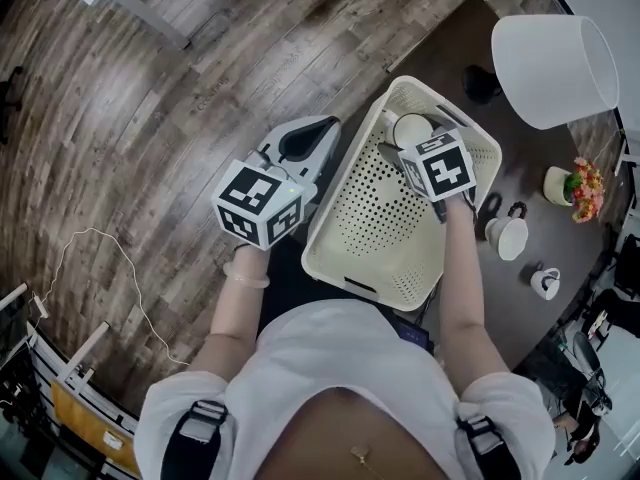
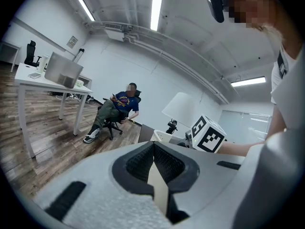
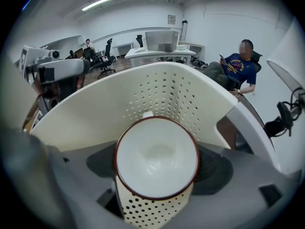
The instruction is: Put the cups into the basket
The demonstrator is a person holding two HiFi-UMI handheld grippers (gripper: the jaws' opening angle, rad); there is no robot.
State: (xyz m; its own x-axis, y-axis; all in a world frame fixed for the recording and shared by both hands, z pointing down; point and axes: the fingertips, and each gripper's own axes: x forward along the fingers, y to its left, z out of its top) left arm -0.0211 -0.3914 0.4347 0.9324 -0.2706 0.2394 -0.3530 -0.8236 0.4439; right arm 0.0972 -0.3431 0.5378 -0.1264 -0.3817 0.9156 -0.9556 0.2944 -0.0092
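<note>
The right claw stands wide, clamped on a white cup with a dark red rim, whose mouth faces back toward the claw. Just past the claw's tips the perforated cream basket rises behind the cup, and its holed floor shows beneath. The left claw is pressed together with nothing between its jaws, beside the basket's outer wall. On the right claw's outer side, one more cup and another stand on the dark table, apart from the basket.

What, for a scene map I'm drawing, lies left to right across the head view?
left gripper → basket → big cup → small cup → flowers
</note>
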